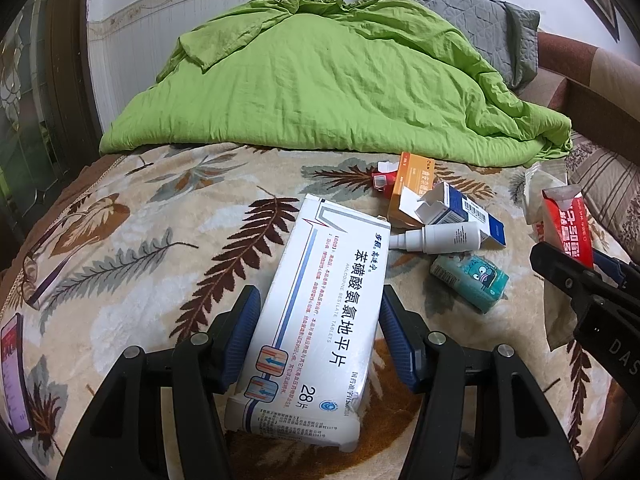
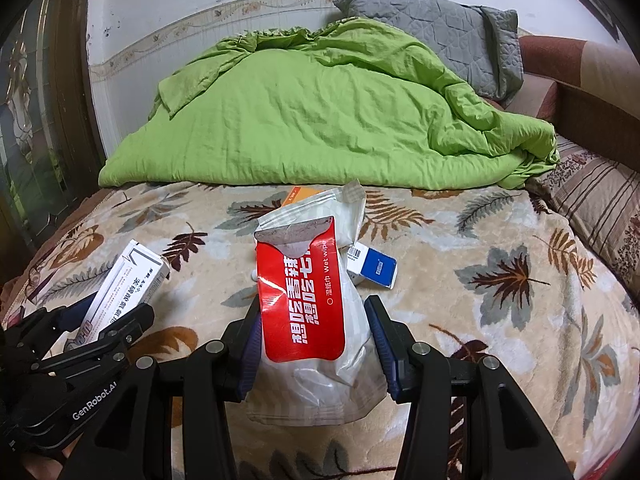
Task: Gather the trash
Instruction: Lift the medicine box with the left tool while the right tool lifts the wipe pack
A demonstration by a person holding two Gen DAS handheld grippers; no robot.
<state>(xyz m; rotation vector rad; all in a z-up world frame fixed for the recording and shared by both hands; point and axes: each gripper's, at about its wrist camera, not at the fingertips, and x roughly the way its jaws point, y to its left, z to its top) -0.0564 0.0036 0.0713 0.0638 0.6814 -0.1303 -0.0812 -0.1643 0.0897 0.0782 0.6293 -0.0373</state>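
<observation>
We hold the white tablet box (image 1: pixel 316 320) lengthwise in the left hand-held gripper (image 1: pixel 316 340), red wet-wipe packet (image 2: pixel 300 300) clamped in the right (image 2: pixel 312 344); remaining cartons (image 1: pixel 436 208) lie upper right on bed (image 1: pixel 140 240).

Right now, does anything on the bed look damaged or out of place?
Yes. Several cartons lie torn open beside a loose spray bottle on the blanket, and a pair of glasses and a lit phone sit near its left edge.

The tablet box (image 1: pixel 316 316) sits between the left gripper's (image 1: pixel 318 336) fingers. Beyond and right lie the spray bottle (image 1: pixel 438 237) and small cartons (image 1: pixel 416 196). The wet-wipe packet (image 2: pixel 300 296) sits between the right gripper's (image 2: pixel 312 344) fingers, the quilt (image 2: pixel 320 108) behind.
</observation>
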